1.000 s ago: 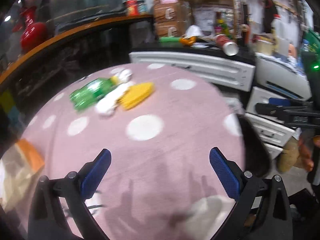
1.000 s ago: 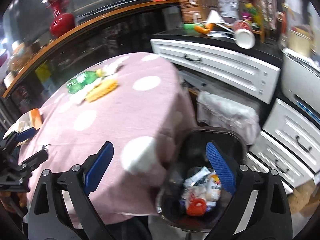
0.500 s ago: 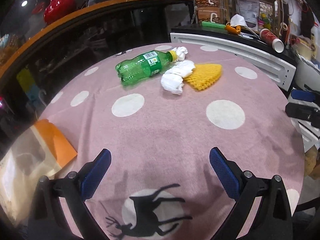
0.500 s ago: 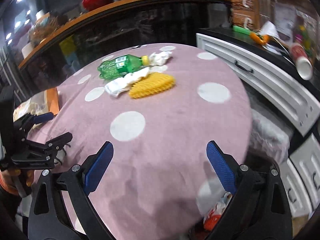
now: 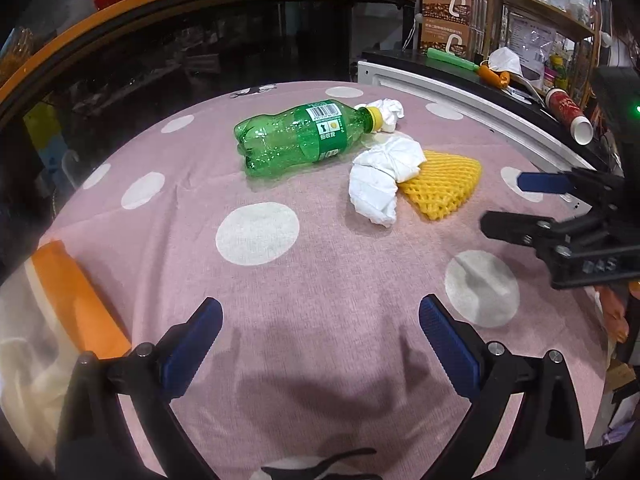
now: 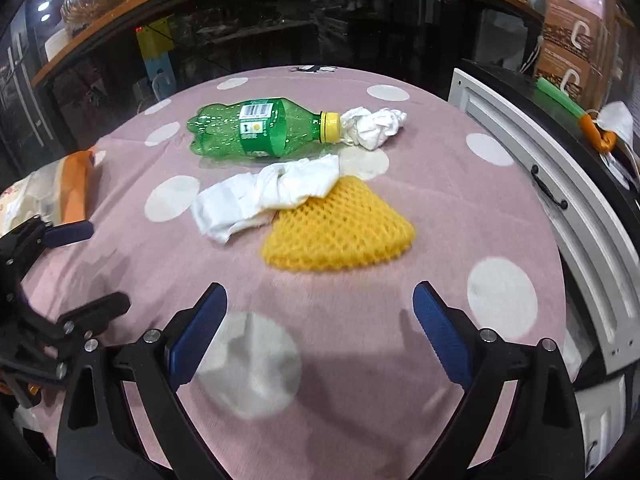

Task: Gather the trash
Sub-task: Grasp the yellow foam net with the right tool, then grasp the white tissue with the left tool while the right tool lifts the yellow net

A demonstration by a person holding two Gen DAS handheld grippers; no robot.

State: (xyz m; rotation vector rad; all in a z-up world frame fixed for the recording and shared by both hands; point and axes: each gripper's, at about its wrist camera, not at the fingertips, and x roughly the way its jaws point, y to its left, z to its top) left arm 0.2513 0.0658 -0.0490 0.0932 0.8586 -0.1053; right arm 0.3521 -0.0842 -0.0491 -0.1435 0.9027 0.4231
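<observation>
Two grippers, left gripper (image 5: pixel 320 334) and right gripper (image 6: pixel 320 320), gape empty over polka-dot cloth (image 6: pixel 460 184). Ribbed green plastic bottle (image 6: pixel 256 128), crumpled tissue (image 6: pixel 272 194) and yellow foam net (image 6: pixel 340 228) lie at twelve o'clock.

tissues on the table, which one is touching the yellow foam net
The larger tissue, lying over the net's corner. The smaller wad sits apart by the bottle's cap.

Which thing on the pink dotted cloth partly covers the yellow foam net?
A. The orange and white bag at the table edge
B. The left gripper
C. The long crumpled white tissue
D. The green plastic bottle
C: in the right wrist view, one end of the long crumpled white tissue lies over the top corner of the yellow foam net, while the green plastic bottle lies apart, farther back on the cloth.
</observation>
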